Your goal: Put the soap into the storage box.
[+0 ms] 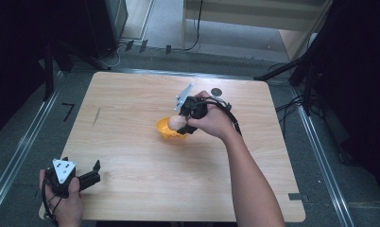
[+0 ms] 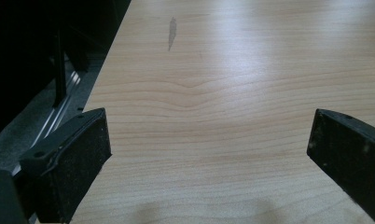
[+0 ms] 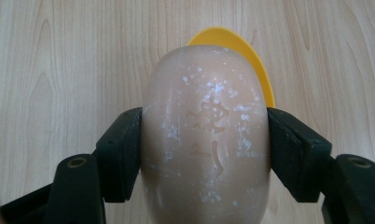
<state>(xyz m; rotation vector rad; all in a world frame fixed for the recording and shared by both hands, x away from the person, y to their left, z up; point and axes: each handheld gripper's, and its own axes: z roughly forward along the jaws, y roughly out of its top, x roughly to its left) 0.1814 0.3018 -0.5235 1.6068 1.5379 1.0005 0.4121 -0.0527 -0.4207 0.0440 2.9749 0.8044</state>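
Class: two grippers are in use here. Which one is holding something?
The right gripper: its jaws clamp a beige soap bar above the yellow dish. The left gripper is open.

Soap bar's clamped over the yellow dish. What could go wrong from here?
1. The soap bar is rounded and smooth, held by the right gripper only at its sides; it may slip or twist.
2. It hangs over the yellow dish; a one-sided drop could tip that dish.
3. The left gripper, open near the table edge, can't steady it.

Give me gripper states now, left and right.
Left gripper: open, empty, over the near-left table corner.
Right gripper: shut on a peach soap bar, above the yellow dish.
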